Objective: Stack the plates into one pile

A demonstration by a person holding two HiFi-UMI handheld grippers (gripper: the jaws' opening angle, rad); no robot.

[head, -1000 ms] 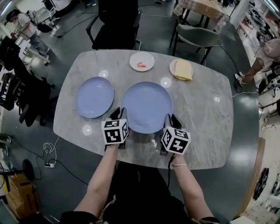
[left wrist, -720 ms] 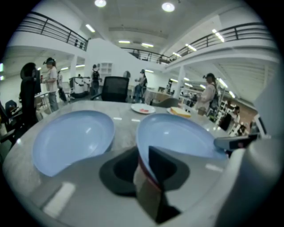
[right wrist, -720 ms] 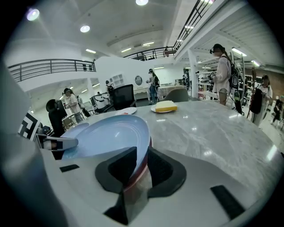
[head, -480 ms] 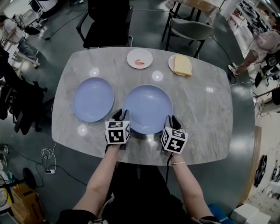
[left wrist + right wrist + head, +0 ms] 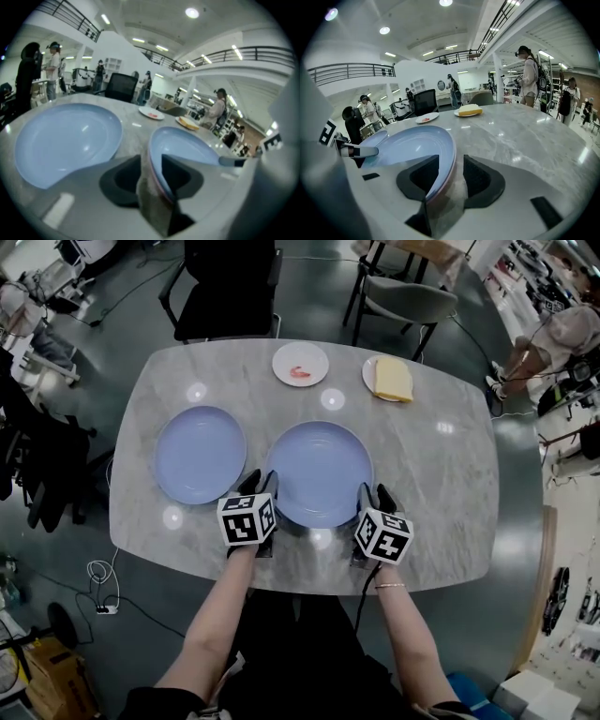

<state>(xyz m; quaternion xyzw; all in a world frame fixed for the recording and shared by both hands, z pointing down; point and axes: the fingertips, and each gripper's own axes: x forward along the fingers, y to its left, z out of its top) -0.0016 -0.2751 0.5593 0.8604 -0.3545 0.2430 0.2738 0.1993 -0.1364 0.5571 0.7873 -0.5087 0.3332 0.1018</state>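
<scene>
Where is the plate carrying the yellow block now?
The yellow-block plate sits in the head view at the table's far edge, right of centre, right of the small white plate, apart from it.

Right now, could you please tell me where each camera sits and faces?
Head view: on the person's head, looking steeply down at the table; forearms, left gripper and right gripper show.
Left gripper view: on the left gripper, facing across the table; its just-opened jaws straddle the middle blue plate.
Right gripper view: likewise on the right gripper, jaws the same.
Both gripper views share that plate.
</scene>
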